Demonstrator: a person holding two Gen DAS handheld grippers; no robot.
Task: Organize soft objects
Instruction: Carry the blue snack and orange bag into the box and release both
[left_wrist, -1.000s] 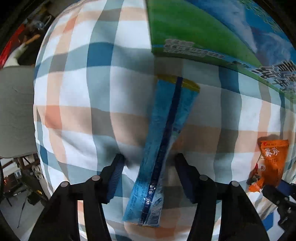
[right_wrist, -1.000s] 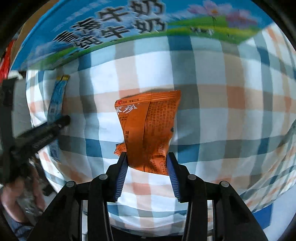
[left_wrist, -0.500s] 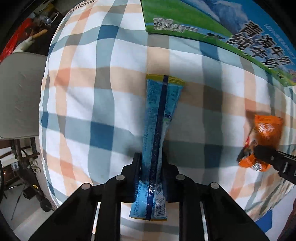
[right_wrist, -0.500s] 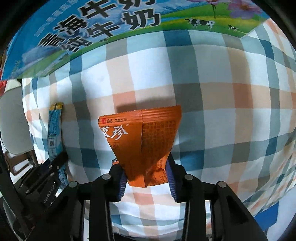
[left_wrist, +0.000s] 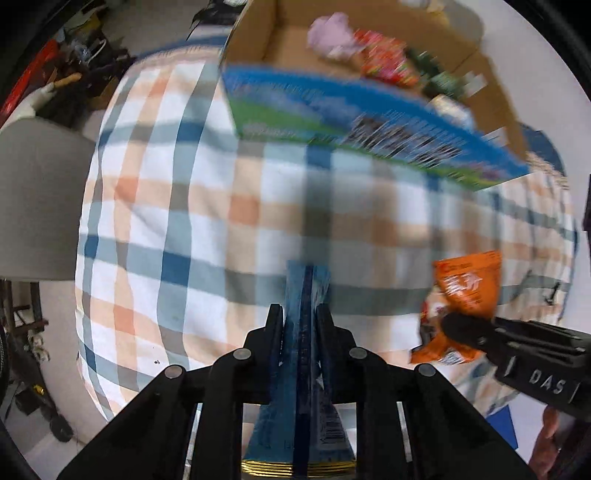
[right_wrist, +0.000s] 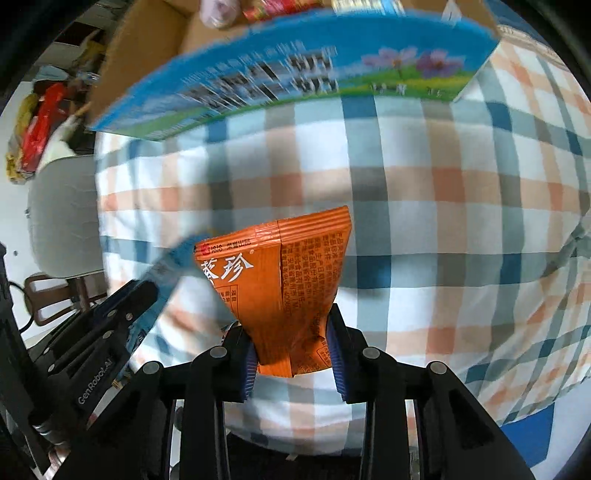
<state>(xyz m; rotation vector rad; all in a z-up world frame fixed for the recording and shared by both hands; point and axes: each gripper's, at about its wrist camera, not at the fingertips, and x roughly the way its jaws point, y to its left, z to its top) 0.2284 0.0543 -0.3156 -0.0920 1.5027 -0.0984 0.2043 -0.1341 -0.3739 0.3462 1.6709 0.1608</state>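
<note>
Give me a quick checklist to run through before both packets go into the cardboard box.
1. Left hand-held gripper shut on the blue packet: ok, clamped between both fingers.
2. Right hand-held gripper shut on the orange packet: ok, pinched near its lower end.
3. Both packets lifted off the checked cloth: looks ok, though contact cannot be told for sure.
4. Cardboard box open on top: ok, flaps are up.
5. Free room inside the box: cannot tell; a purple item and other blurred packets already lie there.
6. Path ahead: ok, only bare cloth lies before the box's printed wall, which the packets must clear.
</note>
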